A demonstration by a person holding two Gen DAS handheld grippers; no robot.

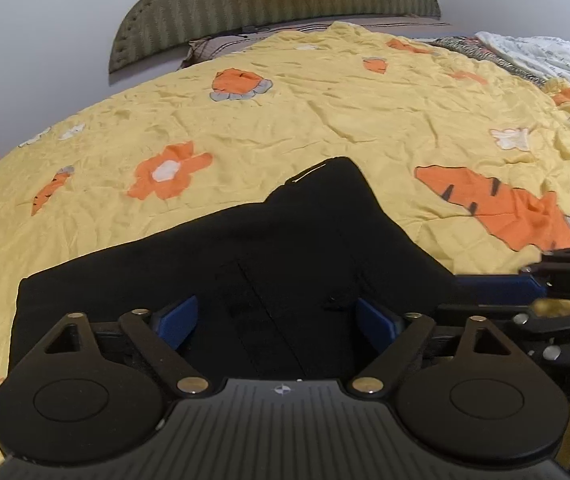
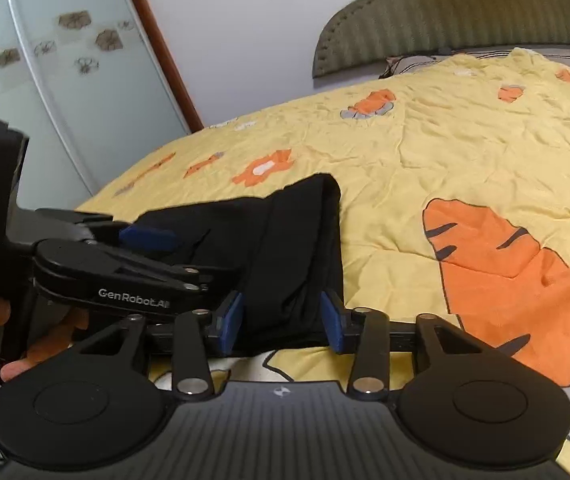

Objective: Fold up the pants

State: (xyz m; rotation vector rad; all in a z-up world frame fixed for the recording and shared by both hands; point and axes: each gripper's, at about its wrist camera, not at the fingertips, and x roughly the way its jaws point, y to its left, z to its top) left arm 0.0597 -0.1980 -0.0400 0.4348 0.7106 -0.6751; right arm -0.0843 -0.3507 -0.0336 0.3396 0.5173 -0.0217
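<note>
Your left tool (image 1: 277, 316) sits at 6 o'clock in its own view, blue pads spread wide, with the black pants (image 1: 245, 256) lying between and beyond them on the yellow bedspread (image 1: 325, 120). The pants look partly folded already: a compact dark slab, its peak pointing to 12 o'clock. Your right tool (image 2: 281, 322) is also spread wide, straddling the near edge without gripping it. I'd judge another fold and some smoothing remain. The fabric looks soft, matte and creased.

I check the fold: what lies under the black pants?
The yellow quilt with orange carrot prints lies under the black pants and shows all around them. What the cloth itself covers, including lower layers, cannot be seen.
</note>
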